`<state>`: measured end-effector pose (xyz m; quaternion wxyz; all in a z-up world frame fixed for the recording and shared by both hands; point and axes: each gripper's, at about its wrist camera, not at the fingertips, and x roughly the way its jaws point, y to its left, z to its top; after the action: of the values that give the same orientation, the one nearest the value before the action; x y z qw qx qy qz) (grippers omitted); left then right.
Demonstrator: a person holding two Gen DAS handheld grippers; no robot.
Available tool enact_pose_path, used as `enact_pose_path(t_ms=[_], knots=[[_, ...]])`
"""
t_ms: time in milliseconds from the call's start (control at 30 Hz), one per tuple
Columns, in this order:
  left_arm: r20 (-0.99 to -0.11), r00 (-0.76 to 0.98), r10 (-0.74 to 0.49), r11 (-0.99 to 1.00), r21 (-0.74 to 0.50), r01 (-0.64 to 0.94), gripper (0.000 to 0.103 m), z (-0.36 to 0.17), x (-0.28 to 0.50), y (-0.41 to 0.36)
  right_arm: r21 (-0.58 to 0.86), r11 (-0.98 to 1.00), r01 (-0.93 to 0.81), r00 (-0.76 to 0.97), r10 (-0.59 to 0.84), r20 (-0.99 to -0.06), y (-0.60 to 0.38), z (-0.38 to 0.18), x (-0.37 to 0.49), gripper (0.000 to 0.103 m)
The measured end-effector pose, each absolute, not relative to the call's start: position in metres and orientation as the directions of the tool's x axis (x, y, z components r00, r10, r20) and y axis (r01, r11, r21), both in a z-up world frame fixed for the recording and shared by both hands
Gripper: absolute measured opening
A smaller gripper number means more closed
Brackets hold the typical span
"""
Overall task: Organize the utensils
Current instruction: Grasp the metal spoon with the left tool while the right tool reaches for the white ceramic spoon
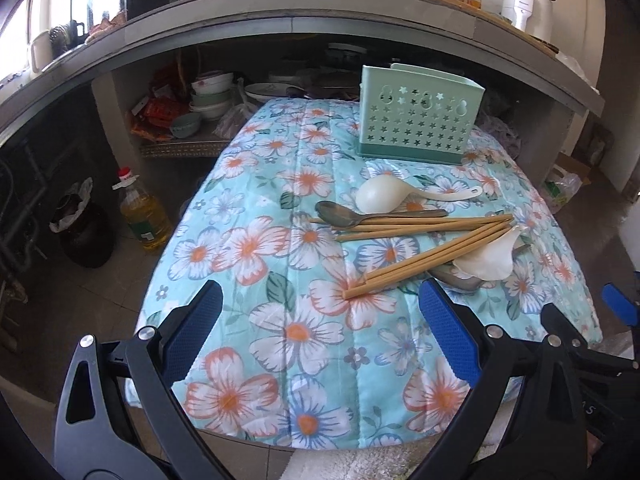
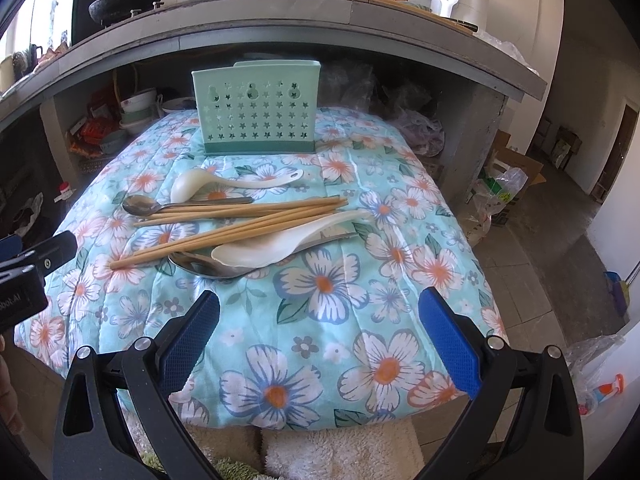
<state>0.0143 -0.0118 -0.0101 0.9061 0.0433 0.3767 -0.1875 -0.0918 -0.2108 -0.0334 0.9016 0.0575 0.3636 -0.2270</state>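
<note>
Right wrist view shows nothing sorted yet: chopsticks (image 2: 240, 220), metal spoons (image 2: 176, 205) and white spoons (image 2: 236, 181) lie heaped on the flowered desk (image 2: 320, 320), near the seemingly empty green holder (image 2: 256, 110). Both tongs, left (image 1: 320, 344) and right (image 2: 318, 340), hover apart, holding nothing.

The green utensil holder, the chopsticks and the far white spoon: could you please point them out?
green utensil holder (image 2: 256, 120), right wrist view, front wall.
chopsticks (image 2: 240, 216), right wrist view, mid-shafts.
far white spoon (image 1: 378, 196), left wrist view, bowl.
</note>
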Motion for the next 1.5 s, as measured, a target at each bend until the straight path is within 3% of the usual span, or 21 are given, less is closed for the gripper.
enact_pose_path(t_ms=[333,767,900,1033,1133,1300,1500], knots=[[-0.637,0.51,-0.578,0.802,-0.327,0.5,0.095,-0.025,0.022,-0.028,0.017,0.886,0.463,0.646,-0.325,-0.691,-0.236,-0.045,-0.085,0.097],[-0.72,0.416,-0.556,0.773,-0.264,0.577,0.094,-0.058,0.025,-0.074,0.035,0.917,0.397,0.726,-0.29,-0.623,-0.265,-0.06,-0.086,0.097],[-0.733,0.336,-0.592,0.746,-0.341,0.572,0.07,-0.065,0.035,-0.083,0.065,0.92,0.386,0.711,-0.252,-0.656,-0.273,-0.068,-0.083,0.097],[-0.727,0.244,-0.642,0.729,-0.479,0.49,0.045,-0.074,0.057,-0.085,0.081,0.923,0.377,0.711,-0.232,-0.663,-0.275,-0.072,-0.081,0.097],[-0.737,0.218,-0.639,0.742,-0.517,0.427,0.027,-0.08,0.071,-0.085,0.08,0.928,0.365,0.724,-0.229,-0.65,-0.274,-0.072,-0.083,0.097],[-0.775,0.212,-0.596,0.777,-0.488,0.399,0.011,-0.081,0.075,-0.088,0.007,0.955,0.296,0.765,-0.233,-0.6,-0.264,-0.064,-0.084,0.09],[-0.794,0.2,-0.575,0.79,-0.474,0.388,0.005,-0.075,0.074,-0.085,-0.132,0.983,0.131,0.793,-0.184,-0.581,-0.239,-0.061,-0.07,0.063]])
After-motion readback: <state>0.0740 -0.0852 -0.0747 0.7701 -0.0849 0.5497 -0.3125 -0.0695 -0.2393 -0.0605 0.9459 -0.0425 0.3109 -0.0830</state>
